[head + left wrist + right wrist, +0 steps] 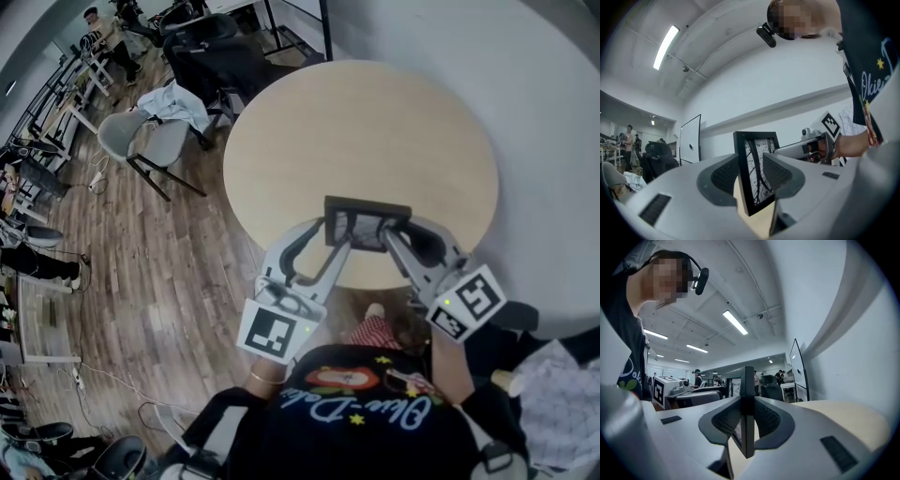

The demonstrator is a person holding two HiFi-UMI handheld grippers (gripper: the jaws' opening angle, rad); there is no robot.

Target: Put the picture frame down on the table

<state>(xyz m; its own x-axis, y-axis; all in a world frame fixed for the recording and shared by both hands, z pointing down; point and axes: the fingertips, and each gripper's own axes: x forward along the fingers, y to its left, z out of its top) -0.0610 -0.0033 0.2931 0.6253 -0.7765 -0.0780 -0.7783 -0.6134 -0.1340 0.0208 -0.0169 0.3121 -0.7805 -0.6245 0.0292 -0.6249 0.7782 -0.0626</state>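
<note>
I hold a black picture frame [367,208] upright over the near part of a round, pale wood table [375,122], one tool on each of its side edges. My left tool [336,236] reaches in from the lower left and my right tool [398,231] from the lower right, so the frame sits between them, facing back toward me. In the left gripper view, the left tool [751,174] has its two dark ribbed pads closed on the picture frame [757,171], one pad on each face. The frame stands tall and turned at an angle, showing a print of dark, branching lines on white. Its lower corner hangs in front of the tan table [754,227], and I cannot tell whether it touches the top. In the right gripper view, the right tool [748,420] pinches the picture frame [748,413] edge-on, so the frame looks like a thin dark bar pressed between the pads, with the table [843,413] spreading out to the right. Beyond the table lie a wood floor [159,272], a grey chair [141,141] draped with cloth, and a white wall behind.
</note>
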